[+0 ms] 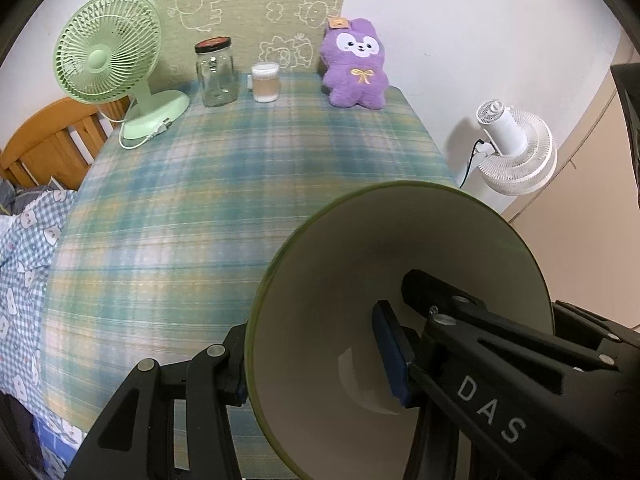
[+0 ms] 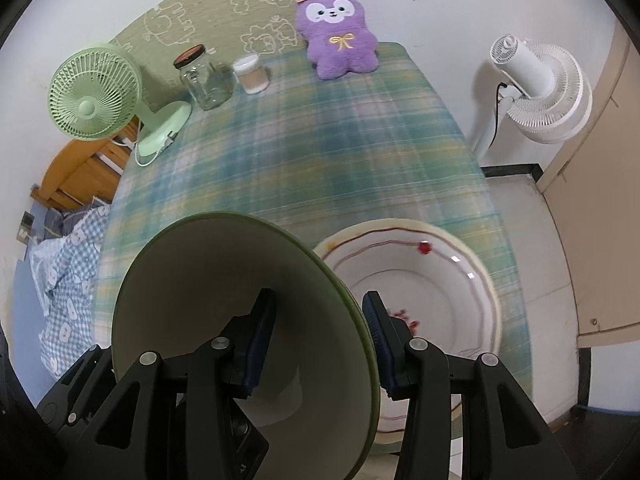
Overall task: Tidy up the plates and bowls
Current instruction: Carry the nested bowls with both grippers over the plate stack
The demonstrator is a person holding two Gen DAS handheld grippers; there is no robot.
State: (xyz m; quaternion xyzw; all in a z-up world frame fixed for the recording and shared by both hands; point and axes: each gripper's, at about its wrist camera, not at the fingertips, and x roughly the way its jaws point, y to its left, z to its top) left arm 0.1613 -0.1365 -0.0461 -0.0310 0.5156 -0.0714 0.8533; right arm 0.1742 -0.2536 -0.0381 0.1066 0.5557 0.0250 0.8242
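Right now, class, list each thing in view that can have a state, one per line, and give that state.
Green bowl: lifted, tilted, rim clamped from both sides.
Left gripper: shut on the bowl's rim.
Right gripper: shut on the bowl's opposite rim.
White plate: lying flat on the tablecloth, untouched.
Glass jar: upright, lid on, looks empty.
Green fan: upright; running or not, cannot tell.

White walls (image 1: 460, 20), plaid-covered table (image 1: 240, 168)
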